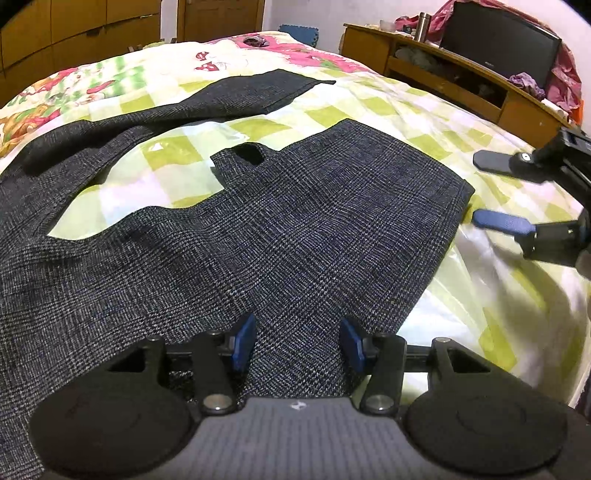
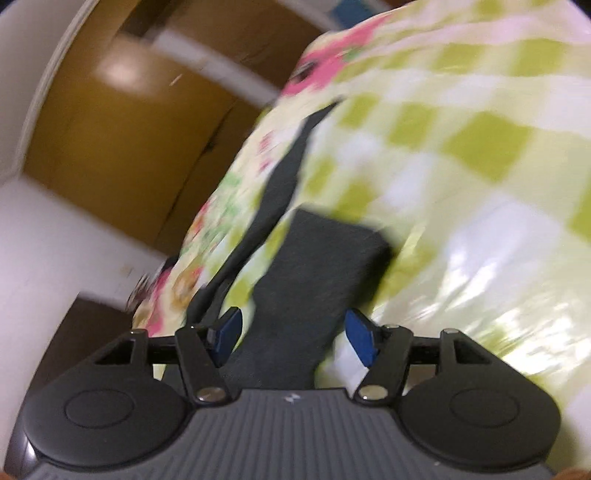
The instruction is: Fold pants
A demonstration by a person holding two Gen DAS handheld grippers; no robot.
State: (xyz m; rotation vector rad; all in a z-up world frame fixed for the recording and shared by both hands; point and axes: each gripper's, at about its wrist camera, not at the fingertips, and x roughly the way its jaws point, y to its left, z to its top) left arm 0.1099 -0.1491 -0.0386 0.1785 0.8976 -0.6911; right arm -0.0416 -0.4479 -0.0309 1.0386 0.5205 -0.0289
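Note:
Dark grey checked pants [image 1: 295,229] lie spread on a bed with a green and white checked sheet [image 1: 369,107]. One leg [image 1: 229,96] stretches to the far side; the nearer part ends at a straight edge on the right. My left gripper [image 1: 298,342] hovers low over the near part of the cloth, blue pads apart and open. My right gripper [image 1: 476,192] comes in from the right, open, its fingertips just beside that straight edge. In the blurred, tilted right wrist view, the right gripper [image 2: 293,339] stands open with the pants [image 2: 321,266] ahead between its fingers.
A wooden shelf unit [image 1: 461,77] with a black screen [image 1: 498,44] and a metal flask [image 1: 424,26] runs along the bed's right side. Wooden cupboards [image 1: 74,33] stand behind the bed. A cartoon-print stretch of the sheet [image 1: 55,96] lies at the far left.

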